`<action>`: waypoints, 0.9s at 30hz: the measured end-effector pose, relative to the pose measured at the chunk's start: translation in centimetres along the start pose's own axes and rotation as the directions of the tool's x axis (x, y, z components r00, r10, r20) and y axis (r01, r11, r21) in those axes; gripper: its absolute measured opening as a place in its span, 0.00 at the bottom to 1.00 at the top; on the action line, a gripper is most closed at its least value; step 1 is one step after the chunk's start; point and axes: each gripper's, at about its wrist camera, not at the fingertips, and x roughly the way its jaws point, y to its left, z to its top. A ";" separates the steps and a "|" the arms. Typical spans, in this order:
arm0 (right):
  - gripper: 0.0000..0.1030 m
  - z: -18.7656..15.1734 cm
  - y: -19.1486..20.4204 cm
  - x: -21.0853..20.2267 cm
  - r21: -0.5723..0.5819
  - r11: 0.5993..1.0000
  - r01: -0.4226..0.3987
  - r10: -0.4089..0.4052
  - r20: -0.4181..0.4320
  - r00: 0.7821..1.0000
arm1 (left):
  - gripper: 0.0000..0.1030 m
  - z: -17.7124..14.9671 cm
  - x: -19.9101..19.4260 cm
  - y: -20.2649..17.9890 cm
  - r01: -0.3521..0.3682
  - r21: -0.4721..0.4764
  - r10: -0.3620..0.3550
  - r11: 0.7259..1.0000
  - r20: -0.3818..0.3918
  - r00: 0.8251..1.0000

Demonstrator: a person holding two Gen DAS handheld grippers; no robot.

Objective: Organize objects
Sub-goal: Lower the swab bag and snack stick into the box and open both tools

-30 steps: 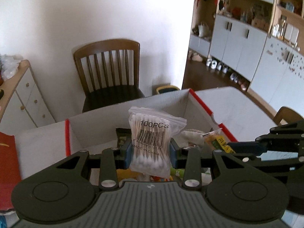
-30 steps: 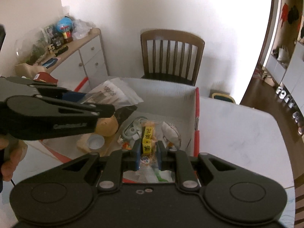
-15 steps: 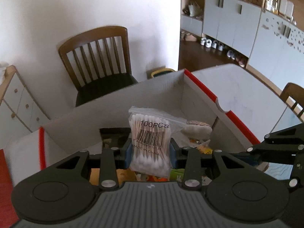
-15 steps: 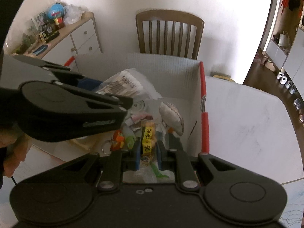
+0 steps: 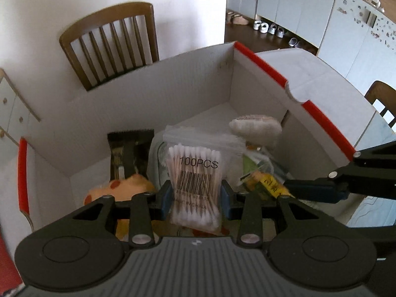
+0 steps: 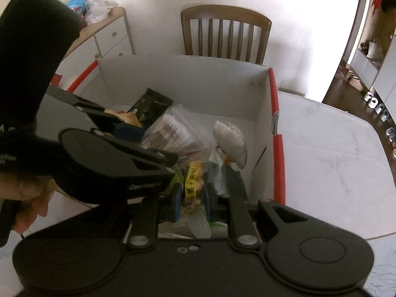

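My left gripper point(image 5: 196, 201) is shut on a clear bag of cotton swabs point(image 5: 195, 183) marked 100PCS, held low inside the white cardboard box point(image 5: 173, 94) with red edges. My right gripper point(image 6: 191, 204) is shut on a yellow-labelled snack packet point(image 6: 191, 188), also down inside the box point(image 6: 188, 84). In the right wrist view the left gripper's body point(image 6: 111, 163) crosses from the left with the swab bag point(image 6: 170, 133) at its tip. The right gripper's fingers point(image 5: 314, 189) enter the left wrist view from the right.
In the box lie a dark packet point(image 5: 130, 153), an orange plush toy point(image 5: 118, 190), a pale stuffed pouch point(image 5: 255, 128) and other wrappers. A wooden chair point(image 6: 225, 32) stands behind the box, a white dresser point(image 6: 109, 39) to the left. A hand point(image 6: 29, 203) holds the left gripper.
Both grippers have sunk into the box with their loads. The left one has tipped further down, so the box walls now fill its view. The right one dropped only a little.
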 end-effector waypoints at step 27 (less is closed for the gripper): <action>0.29 -0.6 0.1 -5.2 -0.006 1.000 -0.031 0.031 0.099 0.995 | 0.64 -4.3 -8.1 2.4 0.032 -0.172 0.003 0.985 0.198 0.980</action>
